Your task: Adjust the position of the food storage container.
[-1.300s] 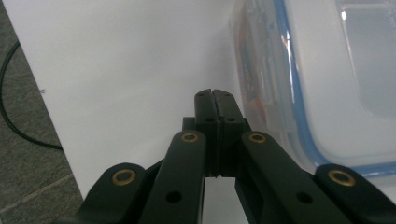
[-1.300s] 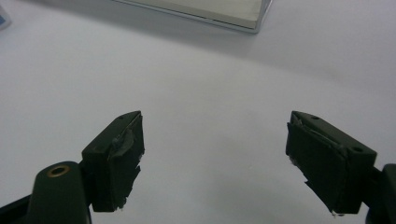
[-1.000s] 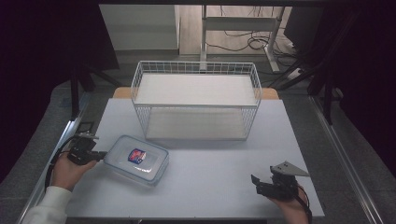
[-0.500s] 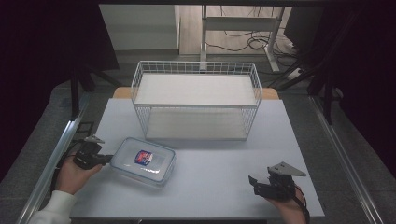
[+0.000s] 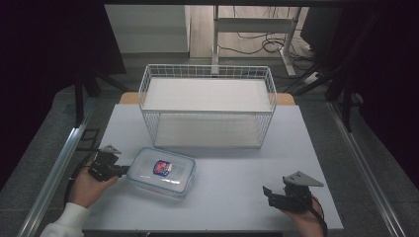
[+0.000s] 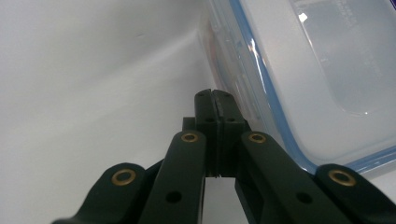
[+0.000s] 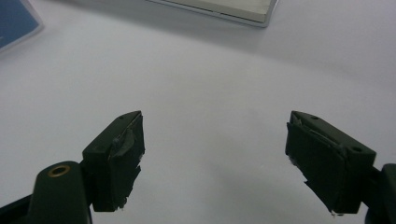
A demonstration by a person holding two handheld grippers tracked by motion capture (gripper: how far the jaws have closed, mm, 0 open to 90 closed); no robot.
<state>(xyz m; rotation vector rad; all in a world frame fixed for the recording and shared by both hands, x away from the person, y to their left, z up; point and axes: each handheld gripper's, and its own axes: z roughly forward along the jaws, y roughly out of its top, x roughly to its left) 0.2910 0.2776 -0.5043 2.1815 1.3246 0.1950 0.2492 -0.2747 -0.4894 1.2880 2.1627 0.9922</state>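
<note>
Looking along my left gripper [image 6: 215, 100], I see its jaws pressed together, tips against the side of the clear lidded container [image 6: 322, 70]; whether they pinch a lip of it I cannot tell. That container [image 5: 161, 171] lies near the desk's [image 5: 232, 197] front left corner. My right gripper [image 5: 272, 195] rests by the front right corner, jaws spread wide over bare desk. Farther back, the white wire basket [image 5: 207, 106] stands along the far edge.

White wire basket [image 5: 207, 106] on pale table [image 5: 237, 192], lidded plastic container [image 5: 160, 171] nearby
</note>
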